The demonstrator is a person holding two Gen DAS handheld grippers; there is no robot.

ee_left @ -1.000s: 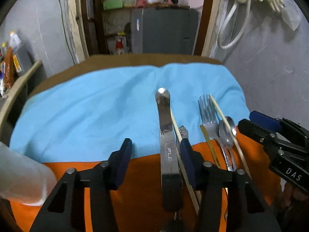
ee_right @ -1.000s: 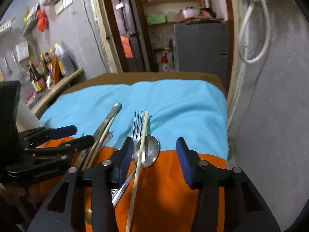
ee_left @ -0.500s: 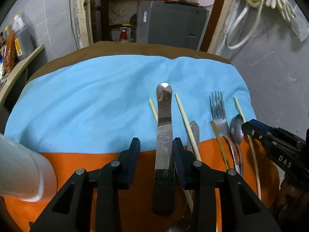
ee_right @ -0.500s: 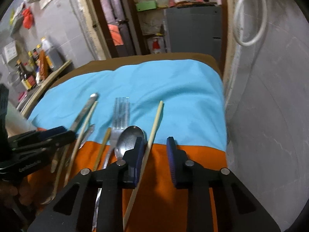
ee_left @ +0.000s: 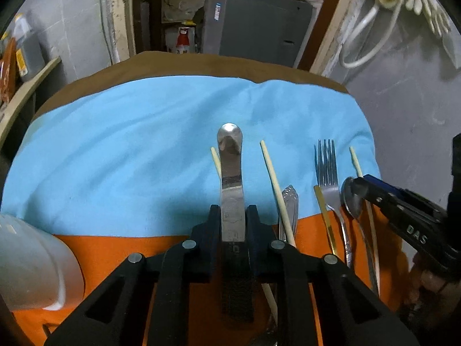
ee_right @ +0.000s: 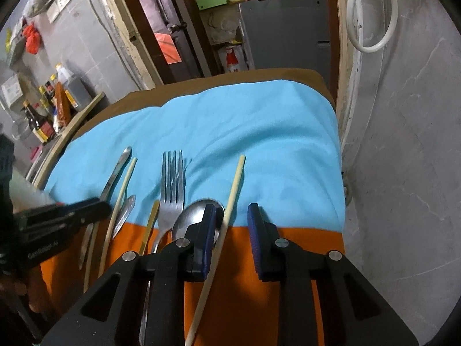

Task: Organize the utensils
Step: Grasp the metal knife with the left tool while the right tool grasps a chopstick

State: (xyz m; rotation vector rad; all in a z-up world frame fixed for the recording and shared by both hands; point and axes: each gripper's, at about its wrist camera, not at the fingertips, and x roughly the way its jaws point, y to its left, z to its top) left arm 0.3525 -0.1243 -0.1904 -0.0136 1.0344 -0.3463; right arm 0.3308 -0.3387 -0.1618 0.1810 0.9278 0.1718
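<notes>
The left gripper (ee_left: 232, 225) is closing, its pads against both sides of the knife (ee_left: 232, 190), which lies across the seam between blue cloth (ee_left: 129, 150) and orange cloth (ee_left: 121, 248). The right gripper (ee_right: 232, 230) stands apart; a chopstick (ee_right: 227, 219) lies against its left pad. Open blue cloth extends ahead. Only the left view shows the white container (ee_left: 31, 262); only the right view shows the bottle shelf (ee_right: 49, 109).

On the cloth lie one knife (ee_left: 230, 173), one fork (ee_left: 327, 173), one spoon (ee_right: 198, 219), three pale chopsticks (ee_left: 273, 184), one gold chopstick (ee_left: 324, 213) and one patterned silver handle (ee_left: 291, 204).
</notes>
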